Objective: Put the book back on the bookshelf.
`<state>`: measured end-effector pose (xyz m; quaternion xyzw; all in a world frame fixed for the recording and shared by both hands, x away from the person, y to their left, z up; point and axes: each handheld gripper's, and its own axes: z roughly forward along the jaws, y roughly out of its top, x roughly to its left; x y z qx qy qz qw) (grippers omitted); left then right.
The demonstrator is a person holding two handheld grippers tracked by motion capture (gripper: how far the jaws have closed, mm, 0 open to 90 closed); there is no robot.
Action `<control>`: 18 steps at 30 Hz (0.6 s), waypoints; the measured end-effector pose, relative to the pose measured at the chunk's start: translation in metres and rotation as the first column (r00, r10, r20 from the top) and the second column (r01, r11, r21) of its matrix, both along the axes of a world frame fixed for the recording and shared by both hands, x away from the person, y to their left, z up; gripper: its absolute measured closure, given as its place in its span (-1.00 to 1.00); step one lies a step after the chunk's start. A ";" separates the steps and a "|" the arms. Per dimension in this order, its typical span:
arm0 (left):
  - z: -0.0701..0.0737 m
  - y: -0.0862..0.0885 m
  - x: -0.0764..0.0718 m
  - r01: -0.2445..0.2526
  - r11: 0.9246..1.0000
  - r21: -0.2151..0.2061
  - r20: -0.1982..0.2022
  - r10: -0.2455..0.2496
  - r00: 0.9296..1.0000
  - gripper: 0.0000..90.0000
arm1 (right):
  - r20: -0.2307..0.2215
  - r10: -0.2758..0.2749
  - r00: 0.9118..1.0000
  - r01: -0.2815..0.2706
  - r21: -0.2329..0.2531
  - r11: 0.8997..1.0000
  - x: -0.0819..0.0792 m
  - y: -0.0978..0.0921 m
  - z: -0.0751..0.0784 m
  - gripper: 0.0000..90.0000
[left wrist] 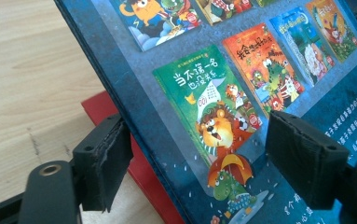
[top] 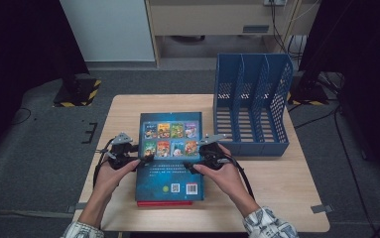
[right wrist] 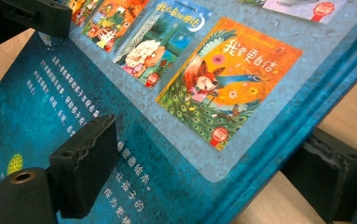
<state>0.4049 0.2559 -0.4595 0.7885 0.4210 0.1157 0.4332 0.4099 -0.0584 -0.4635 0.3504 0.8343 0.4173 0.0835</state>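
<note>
A blue picture book (top: 170, 148) with small cover images lies flat on a red book (top: 163, 203) near the table's front. My left gripper (top: 137, 158) is at the blue book's left edge and my right gripper (top: 198, 159) at its right edge. In the left gripper view the left gripper (left wrist: 204, 149) stands open. One pad (left wrist: 104, 163) is outside the edge over the red book (left wrist: 101, 109), the other over the cover (left wrist: 204, 93). The right gripper (right wrist: 209, 158) is open too, straddling the right edge of the blue book (right wrist: 176, 107).
A blue slotted file rack (top: 251, 104) stands at the back right of the wooden table (top: 277, 188), close to my right hand. Bare tabletop lies left of the books and along the front right. Dark stands flank the table on the floor.
</note>
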 end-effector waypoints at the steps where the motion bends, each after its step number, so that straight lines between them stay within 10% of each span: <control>1: 0.001 0.001 0.000 -0.003 1.000 -0.001 0.005 0.003 1.000 -0.47 | 0.006 0.001 1.000 -0.001 -0.006 1.000 0.001 0.001 0.001 -0.67; 18: 0.020 0.011 0.005 -0.023 1.000 0.020 0.039 0.022 0.999 -0.27 | 0.059 -0.016 0.998 0.017 -0.026 1.000 0.012 0.008 0.020 -0.51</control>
